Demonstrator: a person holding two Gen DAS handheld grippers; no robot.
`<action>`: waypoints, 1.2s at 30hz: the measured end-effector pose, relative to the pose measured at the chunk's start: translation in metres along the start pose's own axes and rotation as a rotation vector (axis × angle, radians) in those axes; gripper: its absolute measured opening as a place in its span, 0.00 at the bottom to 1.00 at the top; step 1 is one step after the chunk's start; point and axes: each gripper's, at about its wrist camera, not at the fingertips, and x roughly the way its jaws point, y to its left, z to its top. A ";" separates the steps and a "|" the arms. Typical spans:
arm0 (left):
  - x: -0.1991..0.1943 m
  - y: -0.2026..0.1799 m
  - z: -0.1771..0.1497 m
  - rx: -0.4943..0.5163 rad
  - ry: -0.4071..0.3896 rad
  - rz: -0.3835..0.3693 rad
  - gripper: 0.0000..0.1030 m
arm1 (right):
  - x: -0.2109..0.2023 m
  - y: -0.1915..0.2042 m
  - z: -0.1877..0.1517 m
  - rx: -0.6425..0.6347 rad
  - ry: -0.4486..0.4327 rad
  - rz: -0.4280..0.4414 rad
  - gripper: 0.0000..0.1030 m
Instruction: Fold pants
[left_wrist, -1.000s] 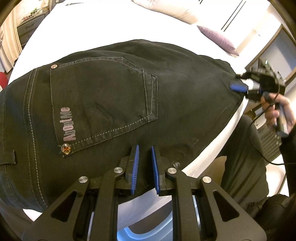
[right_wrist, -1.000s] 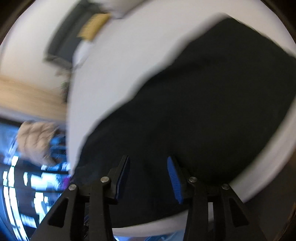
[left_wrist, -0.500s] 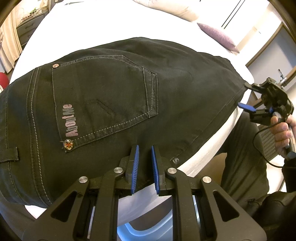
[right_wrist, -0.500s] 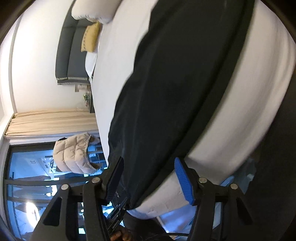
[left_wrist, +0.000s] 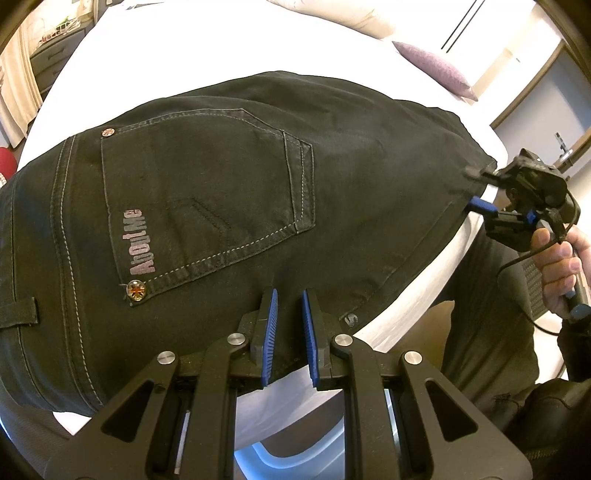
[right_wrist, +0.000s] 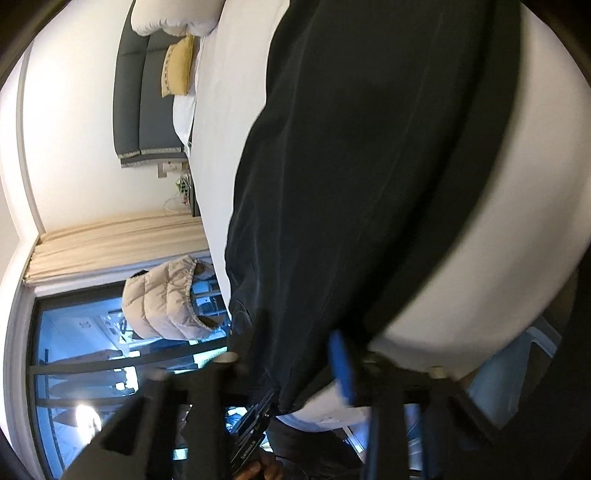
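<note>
Black jeans (left_wrist: 229, 192) lie on a white bed (left_wrist: 221, 40), back pocket with a pink logo facing up. My left gripper (left_wrist: 290, 332) sits at the near edge of the jeans with its blue pads a small gap apart, over the cloth and holding nothing. My right gripper (left_wrist: 476, 188) shows in the left wrist view at the jeans' right corner, its jaws open on either side of the fabric edge. In the right wrist view the jeans (right_wrist: 369, 166) fill the frame, and the corner lies between my right gripper's (right_wrist: 299, 362) blurred, parted fingers.
Pillows (left_wrist: 332, 14) and a purple cushion (left_wrist: 432, 66) lie at the head of the bed. The person's dark-trousered legs (left_wrist: 491, 332) stand at the right bed edge. A window with a beige vest (right_wrist: 166, 299) hanging by it is on the far side.
My right gripper has swung from above the jeans down to their right corner, and its jaws now straddle the fabric edge. My left gripper has hardly moved.
</note>
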 end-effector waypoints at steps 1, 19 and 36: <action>0.001 0.000 0.000 0.003 0.003 0.002 0.13 | 0.003 0.003 -0.001 -0.010 0.008 -0.007 0.07; -0.004 0.000 -0.008 0.001 0.029 0.000 0.13 | -0.002 -0.002 -0.021 -0.121 -0.018 -0.123 0.04; -0.005 -0.003 -0.005 -0.005 0.030 0.019 0.13 | -0.118 -0.066 0.107 0.203 -0.518 0.147 0.26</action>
